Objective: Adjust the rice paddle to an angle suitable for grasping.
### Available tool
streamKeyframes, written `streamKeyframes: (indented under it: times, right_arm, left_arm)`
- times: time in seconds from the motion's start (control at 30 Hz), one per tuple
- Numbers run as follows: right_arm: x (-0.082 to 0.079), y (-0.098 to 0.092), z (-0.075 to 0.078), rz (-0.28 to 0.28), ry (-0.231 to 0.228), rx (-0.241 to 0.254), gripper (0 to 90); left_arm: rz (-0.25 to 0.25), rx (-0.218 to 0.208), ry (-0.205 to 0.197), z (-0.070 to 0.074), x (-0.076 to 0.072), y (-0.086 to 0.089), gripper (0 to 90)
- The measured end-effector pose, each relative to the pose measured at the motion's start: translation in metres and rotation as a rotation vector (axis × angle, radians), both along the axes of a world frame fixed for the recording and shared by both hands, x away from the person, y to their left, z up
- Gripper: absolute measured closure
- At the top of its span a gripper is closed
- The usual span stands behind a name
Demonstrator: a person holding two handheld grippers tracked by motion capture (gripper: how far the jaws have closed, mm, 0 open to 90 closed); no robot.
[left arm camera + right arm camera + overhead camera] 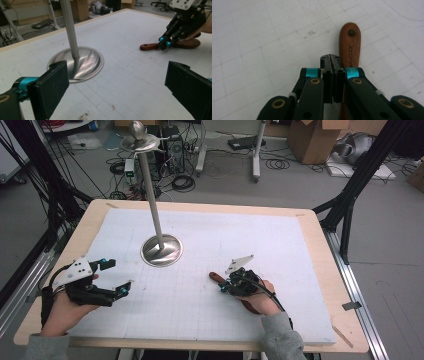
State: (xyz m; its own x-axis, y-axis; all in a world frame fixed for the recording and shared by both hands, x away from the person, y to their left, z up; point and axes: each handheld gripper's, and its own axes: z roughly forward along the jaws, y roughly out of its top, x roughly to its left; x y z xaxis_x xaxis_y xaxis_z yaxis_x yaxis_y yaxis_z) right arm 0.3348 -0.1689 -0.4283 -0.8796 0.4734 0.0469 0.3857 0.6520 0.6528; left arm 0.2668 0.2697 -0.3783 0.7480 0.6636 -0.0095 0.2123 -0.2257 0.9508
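The wooden spatula [349,42] lies flat on the bench [200,220], not yet lifted: the right tool [223,288] sits clenched, apparently beside its handle, while the left tool [120,277] rests released nearby.

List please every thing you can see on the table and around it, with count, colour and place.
Wooden utensil: one, reddish brown, lying flat on the mat at the near right, beside the right gripper's shut jaws.
Metal stand: one, silver, round base on the mat left of centre, pole rising up.
Mat: one, white with a grid, covering the table.
Table: one, light wood.
Cardboard boxes: brown, on the floor behind.
Cables: black, on the floor behind.
Left gripper: one, black, near left, open.
Right gripper: one, black, near right, shut.
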Motion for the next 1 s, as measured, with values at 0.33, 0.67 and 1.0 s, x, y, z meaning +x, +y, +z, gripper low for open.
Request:
streamKeyframes:
  times: [0.33,0.67,1.0]
  right_arm:
    - [-0.006,-0.004,0.017,-0.001,-0.043,0.013,66.1]
    - [-0.005,-0.017,0.027,-0.042,-0.049,0.062,42.1]
    - [-0.004,-0.034,0.033,-0.053,-0.027,0.087,15.7]
  left_arm:
    - [0.002,-0.004,-0.001,0.001,0.0,0.001,5.8]
    - [0.0,-0.007,-0.005,0.002,0.001,0.002,5.9]
    - [0.0,-0.003,0.0,0.0,0.002,0.001,5.8]
